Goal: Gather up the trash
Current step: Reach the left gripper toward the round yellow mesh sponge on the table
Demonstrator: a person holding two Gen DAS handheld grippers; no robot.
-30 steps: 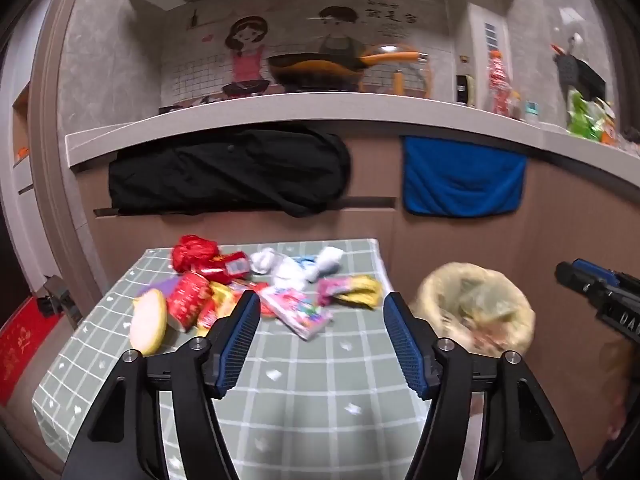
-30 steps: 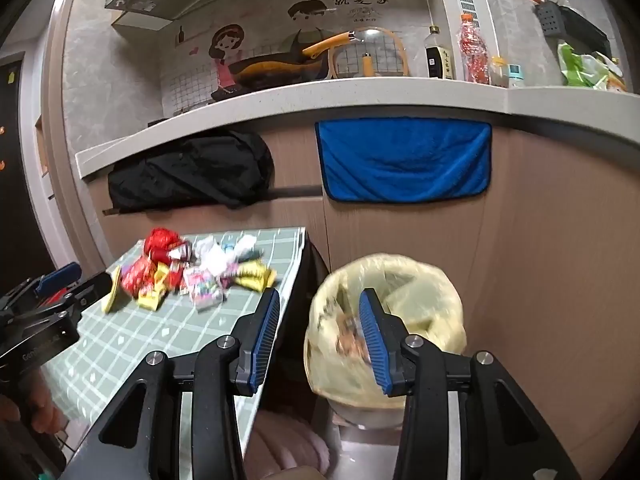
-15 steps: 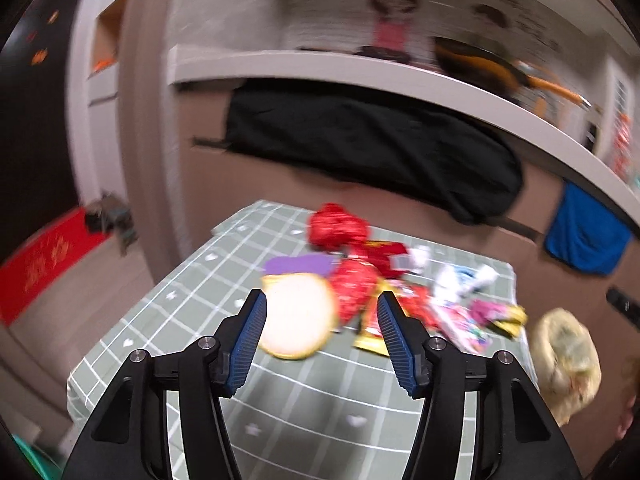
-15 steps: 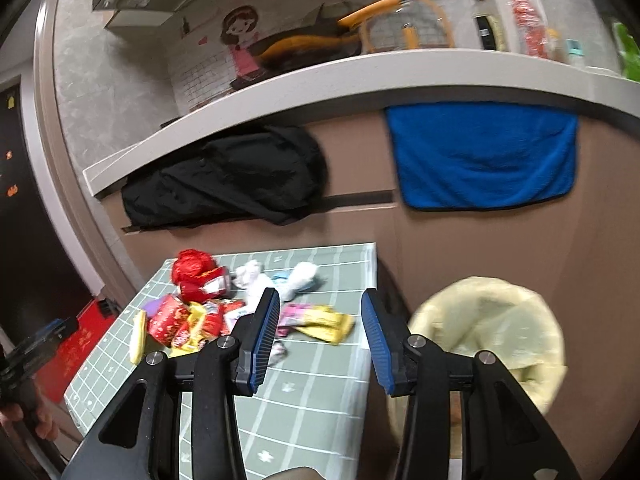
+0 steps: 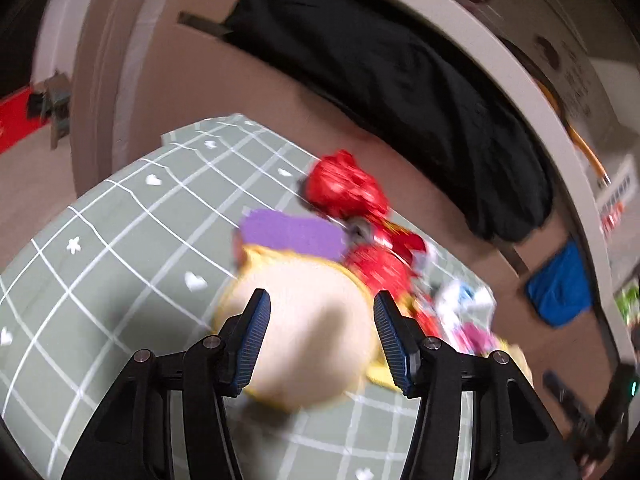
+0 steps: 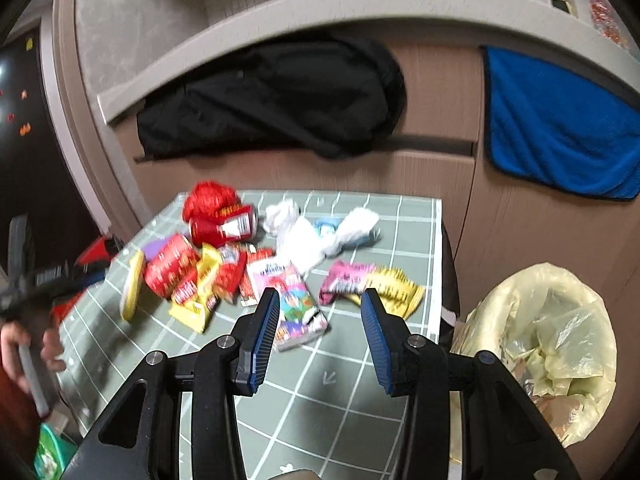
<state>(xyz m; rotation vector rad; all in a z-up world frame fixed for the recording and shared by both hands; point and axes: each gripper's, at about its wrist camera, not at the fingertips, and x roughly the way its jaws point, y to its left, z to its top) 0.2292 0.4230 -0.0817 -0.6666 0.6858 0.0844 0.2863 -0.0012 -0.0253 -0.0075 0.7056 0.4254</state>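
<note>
While the left tool is held spread wide, its two blue-padded fingers are framed on either side of a round, pale cream disc with a yellow rim, apparently so that this piece can be taken first; nothing is gripped yet, and blur hides whether the pads touch it. The right tool is likewise released and empty, hung above the near half of the surface with a colourful printed snack packet just beyond its fingers, probably kept ready for a second pick.

The litter is gathered at the far side of the surface: red crumpled wrappers at 11 o'clock of the right view, crumpled white tissues at 12, a pink and yellow packet at 1. A bin lined with a pale yellow plastic bag is stood just beside the surface at 3 o'clock, within easy reach for dropping.

The surface is covered by a grey-green checked cloth. Behind it a brown panelled wall is hung with a black garment and a blue towel under a pale ledge.
</note>
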